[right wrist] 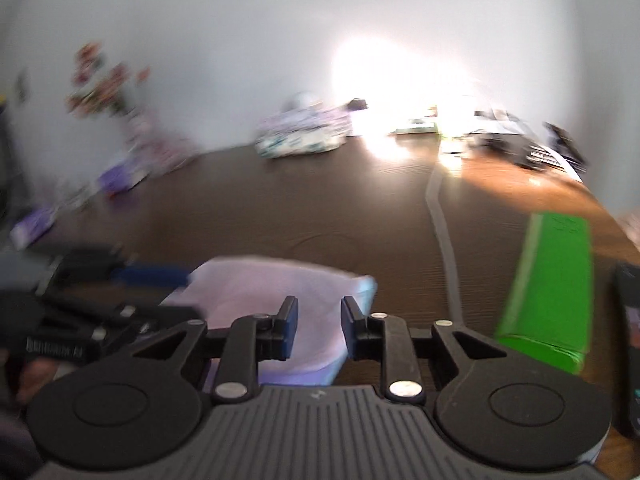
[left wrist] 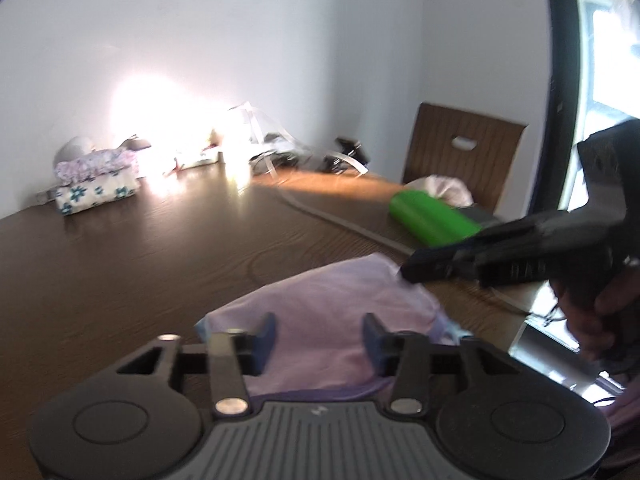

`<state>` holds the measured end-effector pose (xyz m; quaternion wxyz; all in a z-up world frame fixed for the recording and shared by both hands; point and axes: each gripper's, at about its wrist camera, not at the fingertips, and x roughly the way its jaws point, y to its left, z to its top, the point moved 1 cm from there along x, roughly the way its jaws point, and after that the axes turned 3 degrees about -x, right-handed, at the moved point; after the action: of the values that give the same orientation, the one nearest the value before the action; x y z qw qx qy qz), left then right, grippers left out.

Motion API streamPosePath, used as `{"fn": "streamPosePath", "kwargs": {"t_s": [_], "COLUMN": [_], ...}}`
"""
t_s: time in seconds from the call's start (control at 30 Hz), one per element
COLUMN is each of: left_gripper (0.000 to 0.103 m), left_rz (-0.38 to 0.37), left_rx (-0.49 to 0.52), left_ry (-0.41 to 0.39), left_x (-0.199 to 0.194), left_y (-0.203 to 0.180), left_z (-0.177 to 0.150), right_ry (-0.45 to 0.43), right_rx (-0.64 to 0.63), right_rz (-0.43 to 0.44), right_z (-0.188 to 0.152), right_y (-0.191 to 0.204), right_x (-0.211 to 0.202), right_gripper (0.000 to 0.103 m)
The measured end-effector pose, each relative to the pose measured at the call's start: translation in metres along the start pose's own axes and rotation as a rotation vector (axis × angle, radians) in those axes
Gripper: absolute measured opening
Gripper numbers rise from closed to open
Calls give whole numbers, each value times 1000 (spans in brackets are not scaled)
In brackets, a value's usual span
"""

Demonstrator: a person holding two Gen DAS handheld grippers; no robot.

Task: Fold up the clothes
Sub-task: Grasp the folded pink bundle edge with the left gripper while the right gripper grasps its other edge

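A folded pale lilac garment (left wrist: pixel 336 312) lies on the dark wooden table (left wrist: pixel 140 248), close to the near edge. My left gripper (left wrist: pixel 319 332) is open, its two fingers apart just above the garment's near part, holding nothing. My right gripper (right wrist: pixel 319 322) is open with a narrower gap, above the garment (right wrist: pixel 276 292) at its right side, empty. In the left wrist view the right gripper (left wrist: pixel 408 270) comes in from the right with its tip at the garment's far right corner. In the right wrist view the left gripper (right wrist: pixel 176 276) lies at the garment's left edge.
A green box (left wrist: pixel 432 220) (right wrist: pixel 548 280) lies right of the garment, beside a grey cable (right wrist: pixel 440 232). Folded patterned cloths (left wrist: pixel 96 184) and clutter line the wall. A wooden chair (left wrist: pixel 464 156) stands at the table's right end. Flowers (right wrist: pixel 112 96) stand far left.
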<state>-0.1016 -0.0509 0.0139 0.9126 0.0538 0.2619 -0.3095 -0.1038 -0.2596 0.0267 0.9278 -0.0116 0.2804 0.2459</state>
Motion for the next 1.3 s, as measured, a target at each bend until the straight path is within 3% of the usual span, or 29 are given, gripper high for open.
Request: {"fn": "streamPosePath", "kwargs": {"t_s": [0.07, 0.2, 0.33, 0.4, 0.47, 0.57, 0.77, 0.8, 0.83, 0.87, 0.93, 1.0, 1.03, 1.1, 1.13, 1.17, 1.2, 1.27, 1.3], "left_gripper": [48, 49, 50, 59, 59, 59, 61, 59, 57, 49, 42, 16, 15, 16, 18, 23, 34, 46, 46], "left_rz": [11, 12, -38, -19, 21, 73, 89, 86, 83, 80, 79, 67, 65, 86, 104, 122, 130, 125, 120], "left_rx": [33, 23, -101, -210, -294, -325, -357, -360, -356, -349, -345, -354, -366, -364, -361, -362, -357, -344, -340], "left_ry": [25, 64, 35, 25, 69, 148, 185, 181, 178, 177, 180, 188, 184, 175, 167, 166, 178, 197, 200], "left_x": [3, 9, -3, -8, -4, 4, 8, 8, 8, 9, 10, 10, 10, 7, 5, 4, 3, 3, 3], "left_y": [-8, -11, 6, 25, 42, 51, 46, 45, 44, 43, 42, 43, 45, 47, 47, 49, 50, 49, 47], "left_z": [-3, -12, -4, 2, 5, 5, 4, 4, 3, 3, 2, 2, 2, 1, 1, 1, 2, 3, 3], "right_ry": [61, 97, 72, 59, 65, 88, 75, 73, 72, 71, 68, 68, 69, 72, 72, 70, 68, 73, 78], "right_rx": [-96, -105, 31, 135, 201, 214, 176, 178, 180, 182, 184, 174, 174, 167, 163, 166, 168, 172, 178], "right_rz": [-34, -51, -43, -4, -1, -35, -11, -4, 2, 9, 21, 22, 21, 12, 4, -12, -26, -23, -19], "right_z": [-4, -6, 1, 3, 3, -1, -4, -4, -5, -5, -5, -5, -5, -4, -3, -2, -1, 0, 0], "right_y": [15, 16, 0, -10, -16, -14, -3, -3, -3, -3, -3, -1, -1, 1, 1, 1, 0, -1, -2], "right_x": [5, 3, -2, 2, 11, 20, 24, 24, 25, 25, 26, 27, 26, 24, 22, 20, 17, 15, 15], "right_gripper": [42, 44, 50, 58, 58, 57, 55, 50, 38, 35, 33, 29, 29, 30, 35, 45, 47, 48, 47]}}
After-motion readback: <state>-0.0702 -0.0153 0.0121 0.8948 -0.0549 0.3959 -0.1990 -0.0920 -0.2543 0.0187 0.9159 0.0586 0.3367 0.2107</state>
